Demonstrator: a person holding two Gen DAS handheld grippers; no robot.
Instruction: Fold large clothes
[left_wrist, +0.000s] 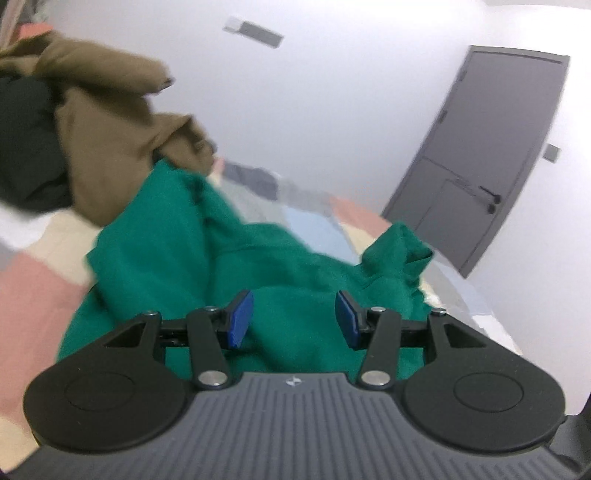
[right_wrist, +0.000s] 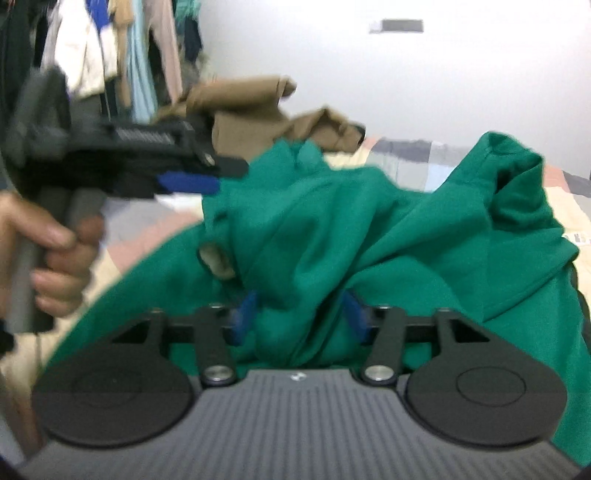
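Note:
A large green garment (left_wrist: 229, 258) lies crumpled on a patchwork bedspread (left_wrist: 33, 295). My left gripper (left_wrist: 293, 319) is open just above the green cloth, with nothing between its blue pads. In the right wrist view a thick bunch of the green garment (right_wrist: 369, 229) sits between my right gripper's (right_wrist: 299, 317) wide-apart blue pads, and the cloth rises in front of the camera. Whether the pads press the cloth is unclear. The left gripper (right_wrist: 192, 182) shows there at the left, held by a hand (right_wrist: 55, 254).
A brown garment (left_wrist: 110, 122) and a dark one (left_wrist: 26, 140) are piled behind the green one. A grey door (left_wrist: 491, 147) stands in the white wall at the right. Hanging clothes (right_wrist: 122, 48) fill the far left of the right wrist view.

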